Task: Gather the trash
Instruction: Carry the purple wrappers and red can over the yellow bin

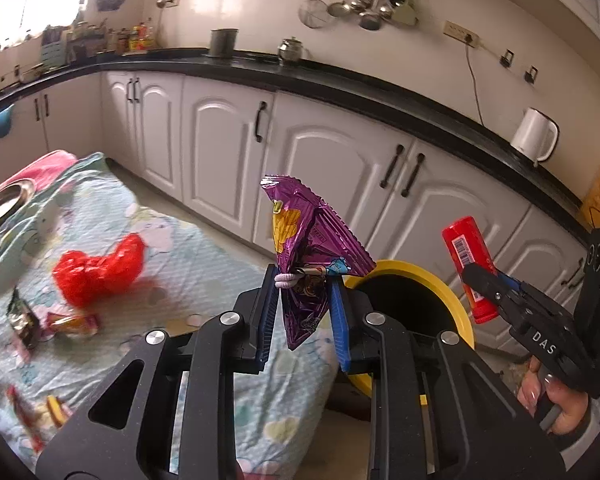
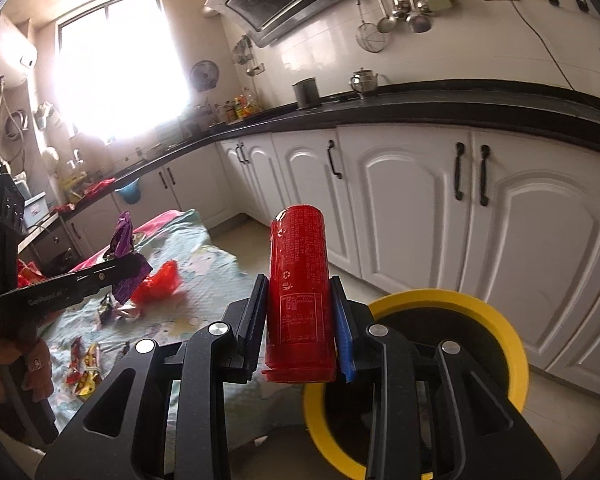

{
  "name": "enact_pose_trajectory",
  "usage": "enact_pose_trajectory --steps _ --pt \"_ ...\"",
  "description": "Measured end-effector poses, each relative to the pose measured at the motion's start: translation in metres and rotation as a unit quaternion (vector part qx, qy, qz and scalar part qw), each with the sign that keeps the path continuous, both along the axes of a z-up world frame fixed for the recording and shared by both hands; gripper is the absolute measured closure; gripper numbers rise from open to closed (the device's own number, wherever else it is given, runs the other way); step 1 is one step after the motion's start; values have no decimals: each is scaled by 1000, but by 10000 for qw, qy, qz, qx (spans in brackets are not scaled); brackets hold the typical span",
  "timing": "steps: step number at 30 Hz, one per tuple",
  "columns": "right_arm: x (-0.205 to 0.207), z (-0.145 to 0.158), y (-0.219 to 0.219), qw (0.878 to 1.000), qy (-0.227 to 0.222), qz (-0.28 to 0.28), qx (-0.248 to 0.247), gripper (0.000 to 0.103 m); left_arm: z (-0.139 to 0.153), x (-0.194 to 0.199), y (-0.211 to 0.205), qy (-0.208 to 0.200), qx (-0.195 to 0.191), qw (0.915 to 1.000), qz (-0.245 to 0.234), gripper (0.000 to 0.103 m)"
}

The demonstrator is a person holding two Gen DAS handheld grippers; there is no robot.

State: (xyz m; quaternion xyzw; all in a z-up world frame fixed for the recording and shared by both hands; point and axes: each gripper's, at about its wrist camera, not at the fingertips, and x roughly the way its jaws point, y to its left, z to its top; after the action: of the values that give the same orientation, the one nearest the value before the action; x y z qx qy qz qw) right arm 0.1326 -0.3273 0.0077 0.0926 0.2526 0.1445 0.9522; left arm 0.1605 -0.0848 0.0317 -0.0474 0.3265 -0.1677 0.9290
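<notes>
Left fingers (image 1: 304,280) are clamping purple wrapper (image 1: 312,236), right fingers (image 2: 300,304) clamping red can (image 2: 302,292), both beside yellow-rimmed bin (image 2: 496,320), inside dark.

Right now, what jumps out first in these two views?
Each tool is holding trash: the left tool pinches a crumpled purple snack bag, and the right tool clamps an upright red can. Just beyond both sits a bin with a yellow rim, and a red plastic bag lies among wrappers on the patterned cloth.
</notes>
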Motion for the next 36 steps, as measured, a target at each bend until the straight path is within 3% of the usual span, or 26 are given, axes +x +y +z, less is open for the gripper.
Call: enact_pose_trajectory --steps 19,36 --pt "-11 -30 -64 9970 208 -737 -135 74 -29 4 -82 255 138 9962 -824 85" --pt "-4 -71 -98 9915 835 -995 -29 74 -71 10 -121 728 274 9902 -1162 85"
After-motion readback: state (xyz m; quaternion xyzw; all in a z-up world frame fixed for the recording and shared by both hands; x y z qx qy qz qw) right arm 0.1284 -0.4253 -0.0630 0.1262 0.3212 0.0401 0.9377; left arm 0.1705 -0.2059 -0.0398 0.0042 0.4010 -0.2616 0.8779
